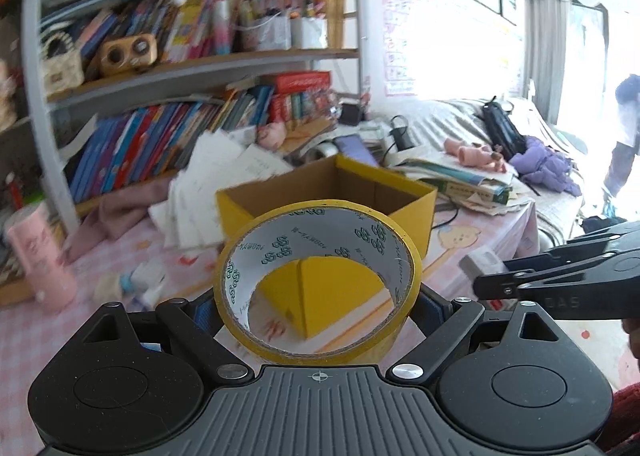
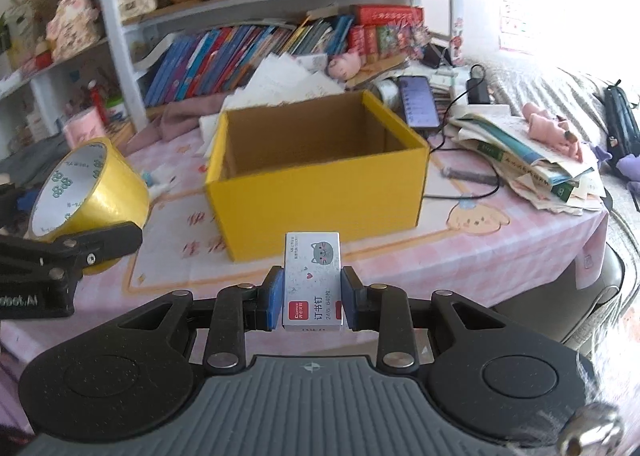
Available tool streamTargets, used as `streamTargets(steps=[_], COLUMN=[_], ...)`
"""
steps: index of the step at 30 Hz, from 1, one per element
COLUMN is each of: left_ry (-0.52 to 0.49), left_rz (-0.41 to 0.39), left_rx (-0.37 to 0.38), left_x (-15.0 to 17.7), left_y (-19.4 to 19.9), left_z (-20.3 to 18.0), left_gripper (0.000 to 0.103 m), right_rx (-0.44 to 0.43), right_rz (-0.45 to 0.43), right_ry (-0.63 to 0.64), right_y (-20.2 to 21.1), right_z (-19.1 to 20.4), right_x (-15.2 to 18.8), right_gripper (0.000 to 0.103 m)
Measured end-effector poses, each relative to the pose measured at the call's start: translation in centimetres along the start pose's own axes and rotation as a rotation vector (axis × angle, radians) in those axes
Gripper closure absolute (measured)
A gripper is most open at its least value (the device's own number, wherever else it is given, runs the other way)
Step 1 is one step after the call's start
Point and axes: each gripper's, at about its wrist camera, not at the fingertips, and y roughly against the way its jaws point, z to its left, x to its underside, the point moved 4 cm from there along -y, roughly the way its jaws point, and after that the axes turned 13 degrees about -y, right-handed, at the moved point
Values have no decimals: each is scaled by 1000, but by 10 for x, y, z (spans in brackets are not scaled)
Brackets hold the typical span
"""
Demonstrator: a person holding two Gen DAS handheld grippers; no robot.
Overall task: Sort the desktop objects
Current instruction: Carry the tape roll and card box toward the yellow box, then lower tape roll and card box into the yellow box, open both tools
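My left gripper (image 1: 316, 308) is shut on a yellow tape roll (image 1: 256, 340), held above the desk in front of an open yellow cardboard box (image 1: 416, 216). The roll also shows at the left of the right wrist view (image 2: 108, 192). My right gripper (image 2: 312, 298) is shut on a small white staple box (image 2: 312, 280) with a cat drawing, held above the pink tablecloth just in front of the yellow box (image 2: 320, 200). The box looks empty inside. The right gripper also appears at the right edge of the left wrist view (image 1: 492, 276).
A bookshelf (image 2: 240, 56) full of books stands behind the box. A phone (image 2: 418, 100), a charger with cable (image 2: 478, 90), and a stack of books and papers (image 2: 532, 160) lie right of the box. A pink cup (image 1: 40, 256) stands at the left. Loose papers (image 1: 224, 176) lean behind the box.
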Motion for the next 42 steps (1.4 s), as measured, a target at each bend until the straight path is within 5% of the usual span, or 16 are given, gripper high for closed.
streamTargets(steps=[9,15,31,42], left_ry=[-66,-82,-122,-149], left_rz=[-69,-56,103,278], left_rx=[24,4,-66,-22], left_x=[-63,-88,-86,-54], left_y=[-57,-92,-176,-211], left_z=[7,13,24,21], left_gripper=[11,11,11,11], right_rx=[-13,-42,-163,-159], right_rz=[-148,-147,61,281], right_ry=[5,47,280,399], right_y=[-22,-55,-171,-228], right_z=[-15,-22,-31,-32], right_x=[-76,-113,-151,-126], right_gripper=[75,75,75,75])
